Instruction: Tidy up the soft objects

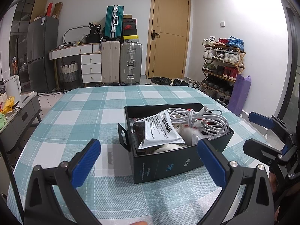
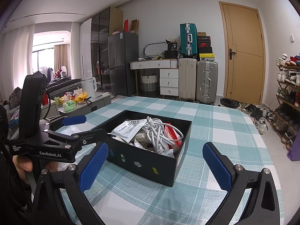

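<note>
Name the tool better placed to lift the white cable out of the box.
Probably the right tool: open, empty, facing the black box, with the white cable straight ahead. The left tool, also open, points at the box's left corner; the cable lies further right.

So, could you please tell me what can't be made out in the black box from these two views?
- Bottom of the black box: hidden in both views by the white cable bundle and the white sachet on top.
- Red packet: mostly covered by the cable in the right wrist view; its print is too small to read.
- Pale items under the sachet: left wrist view shows only slivers, so they cannot be identified.
</note>
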A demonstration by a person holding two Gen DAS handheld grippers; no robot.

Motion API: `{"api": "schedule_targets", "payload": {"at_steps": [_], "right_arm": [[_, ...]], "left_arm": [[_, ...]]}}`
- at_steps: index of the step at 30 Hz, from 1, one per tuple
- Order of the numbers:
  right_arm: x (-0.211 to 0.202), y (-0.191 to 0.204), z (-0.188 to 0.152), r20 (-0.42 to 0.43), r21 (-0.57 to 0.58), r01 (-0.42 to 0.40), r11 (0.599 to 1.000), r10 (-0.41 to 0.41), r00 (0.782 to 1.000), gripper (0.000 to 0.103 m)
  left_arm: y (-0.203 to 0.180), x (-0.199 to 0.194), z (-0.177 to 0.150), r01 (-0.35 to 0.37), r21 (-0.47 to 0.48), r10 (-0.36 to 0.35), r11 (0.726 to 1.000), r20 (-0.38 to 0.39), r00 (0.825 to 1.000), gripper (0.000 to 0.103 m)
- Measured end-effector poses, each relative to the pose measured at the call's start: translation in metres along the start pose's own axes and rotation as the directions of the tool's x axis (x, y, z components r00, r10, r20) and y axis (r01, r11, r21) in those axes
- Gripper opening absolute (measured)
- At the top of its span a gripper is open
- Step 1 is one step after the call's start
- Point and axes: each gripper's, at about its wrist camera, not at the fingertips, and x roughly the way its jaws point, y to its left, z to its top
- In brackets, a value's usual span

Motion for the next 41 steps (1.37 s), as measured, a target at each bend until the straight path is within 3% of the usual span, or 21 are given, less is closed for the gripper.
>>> {"api": "schedule_targets", "payload": {"at_steps": [41], "right_arm": [[-0.0001, 0.0005, -0.0004, -0.001, 0.001, 0.000, 1.000, 0.000, 1.000, 0.103]], "left_arm": [[0.0005, -0.0001, -0.0016, 0.005, 0.004, -0.005, 1.000, 0.006, 1.000, 0.103]]}}
